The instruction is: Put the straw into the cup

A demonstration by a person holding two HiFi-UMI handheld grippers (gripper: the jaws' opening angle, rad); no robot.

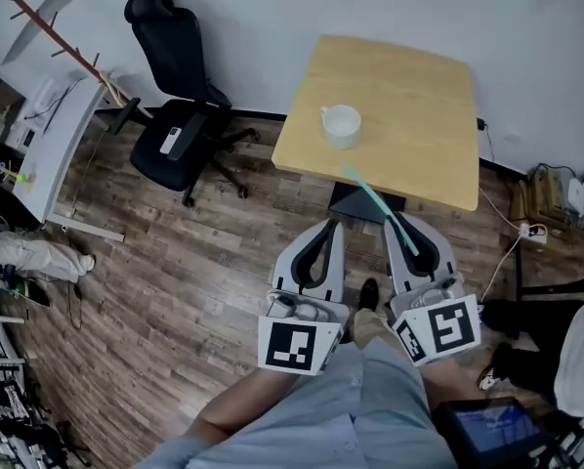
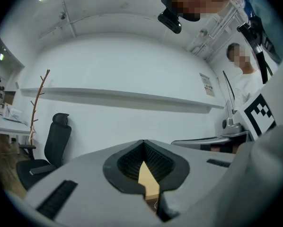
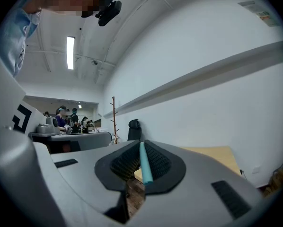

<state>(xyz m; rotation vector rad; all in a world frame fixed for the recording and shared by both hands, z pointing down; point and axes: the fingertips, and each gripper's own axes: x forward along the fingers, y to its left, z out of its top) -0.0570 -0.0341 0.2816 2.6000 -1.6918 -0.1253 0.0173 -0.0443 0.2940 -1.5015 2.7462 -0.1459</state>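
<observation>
A white cup [image 1: 341, 124] stands on the light wooden table [image 1: 419, 96], near its left front part. My right gripper [image 1: 403, 225] is shut on a teal straw [image 1: 378, 202], which sticks out forward over the table's front edge and points toward the cup; the same straw [image 3: 145, 162] lies pinched between the dark pads in the right gripper view. My left gripper [image 1: 323, 225] is held beside it over the floor, shut with nothing in it. Both grippers are short of the table.
A black office chair [image 1: 180, 96] stands left of the table. A white desk [image 1: 53, 145] and a wooden coat rack [image 1: 62, 37] are at far left. Cables and a power strip [image 1: 536, 231] lie on the floor at right. Wood floor [image 1: 175, 291] lies below me.
</observation>
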